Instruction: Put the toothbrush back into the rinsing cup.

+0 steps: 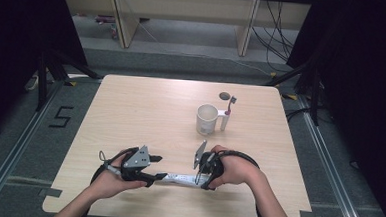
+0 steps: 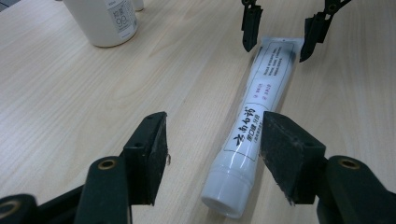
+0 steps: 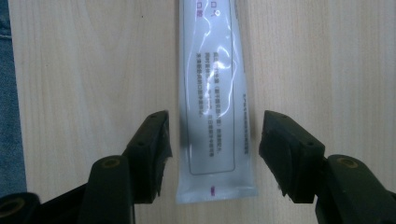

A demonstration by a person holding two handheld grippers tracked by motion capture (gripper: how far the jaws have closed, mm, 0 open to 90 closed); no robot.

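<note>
The white plastic toothpaste tube (image 1: 180,178) lay flat near the table's (image 1: 131,110) near edge, long axis left-right, cap pointing left. Left gripper (image 2: 212,140) and right gripper (image 3: 212,140) straddled its ends, jaws open; hands hid its middle from above.

white mug (image 1: 207,119) upright right of table centre, printed label on its side in left gripper view (image 2: 103,21). toothbrush (image 1: 228,113) standing just beside its handle, head up. small dark disc (image 1: 224,95) behind them. light wood table (image 1: 131,110). black "5" (image 1: 61,117) on grey floor, left.
</note>
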